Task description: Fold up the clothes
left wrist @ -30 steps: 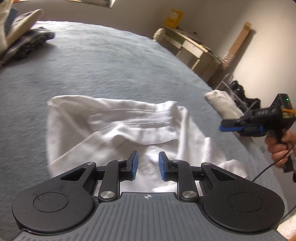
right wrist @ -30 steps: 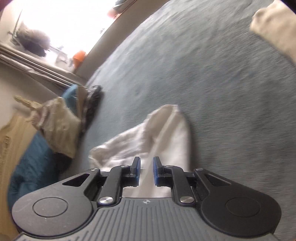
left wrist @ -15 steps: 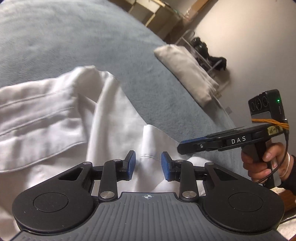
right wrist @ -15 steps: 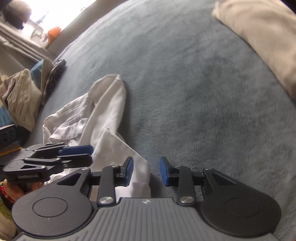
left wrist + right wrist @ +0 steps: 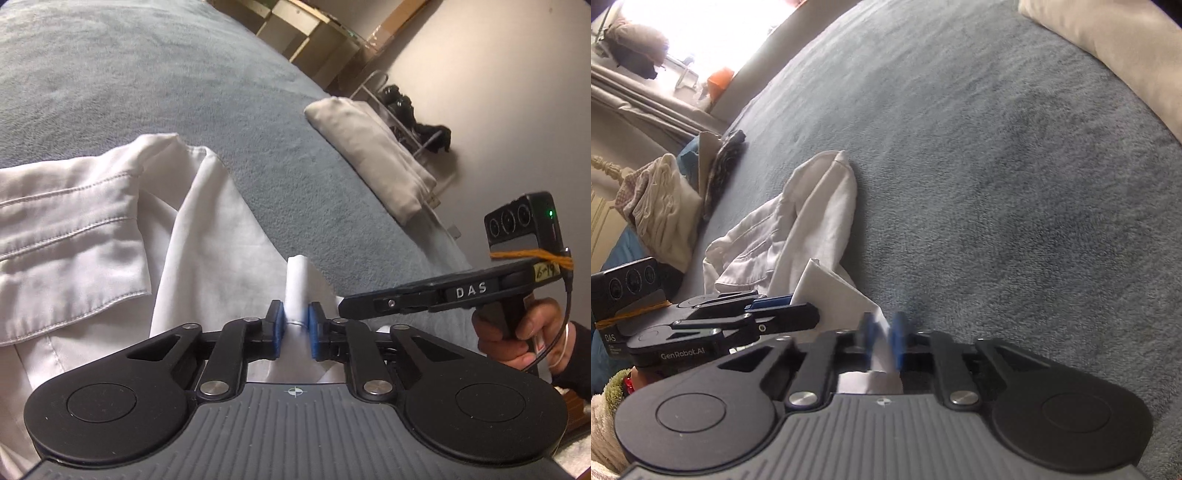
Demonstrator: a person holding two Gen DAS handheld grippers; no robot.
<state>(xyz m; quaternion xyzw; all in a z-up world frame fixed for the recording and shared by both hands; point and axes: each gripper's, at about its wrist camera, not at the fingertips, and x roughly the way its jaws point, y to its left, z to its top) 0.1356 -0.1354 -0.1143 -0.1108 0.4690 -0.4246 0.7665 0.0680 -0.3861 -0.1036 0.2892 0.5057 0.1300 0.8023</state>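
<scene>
My left gripper is closing its blue pads on a pinched ridge of the crumpled white cotton garment. My right gripper is closing too, a corner of the same cloth caught between its blurred pads. The garment is lying on the grey-blue plush blanket. A folded beige cloth is resting at the blanket's far edge. Piled fabrics are sitting near a bright window.
</scene>
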